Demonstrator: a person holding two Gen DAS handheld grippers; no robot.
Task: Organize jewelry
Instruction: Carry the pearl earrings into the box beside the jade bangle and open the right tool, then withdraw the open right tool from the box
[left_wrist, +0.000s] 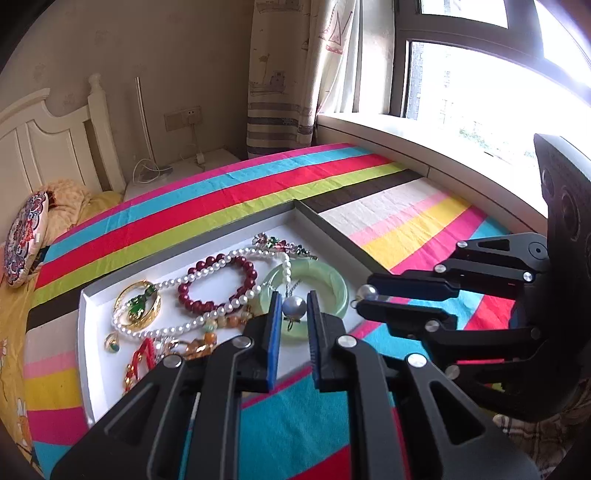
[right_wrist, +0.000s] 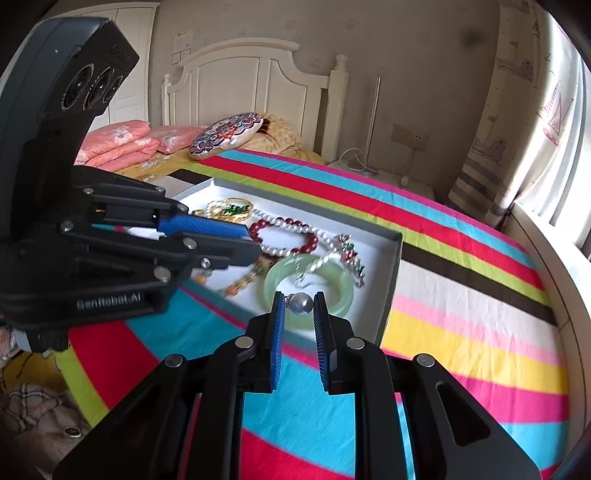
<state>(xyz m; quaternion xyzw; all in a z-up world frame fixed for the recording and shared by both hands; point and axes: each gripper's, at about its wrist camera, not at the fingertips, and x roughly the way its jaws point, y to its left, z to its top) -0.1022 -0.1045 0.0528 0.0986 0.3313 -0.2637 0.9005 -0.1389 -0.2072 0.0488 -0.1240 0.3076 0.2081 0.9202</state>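
A white shallow tray (left_wrist: 88, 332) on the striped bedspread holds jewelry: a green jade bangle (left_wrist: 332, 291), a dark red bead bracelet (left_wrist: 221, 280), a white pearl necklace (left_wrist: 184, 325), a gold bangle with a green charm (left_wrist: 138, 302), amber beads and a silver chain. My left gripper (left_wrist: 294, 308) is closed on a grey pearl (left_wrist: 294, 307) over the bangle. My right gripper (right_wrist: 300, 304) pinches another grey pearl (right_wrist: 301, 304) above the bangle (right_wrist: 332, 299); it shows at the right in the left wrist view (left_wrist: 364, 297). The tray (right_wrist: 391, 280) is also in the right wrist view.
The tray lies on a bed with a multicoloured striped cover (left_wrist: 258, 184). A white headboard (right_wrist: 255, 85), pink pillows (right_wrist: 122, 144) and a patterned round cushion (right_wrist: 231, 133) are at the head. A window sill (left_wrist: 424, 144) and curtain (left_wrist: 295, 74) run along the far side.
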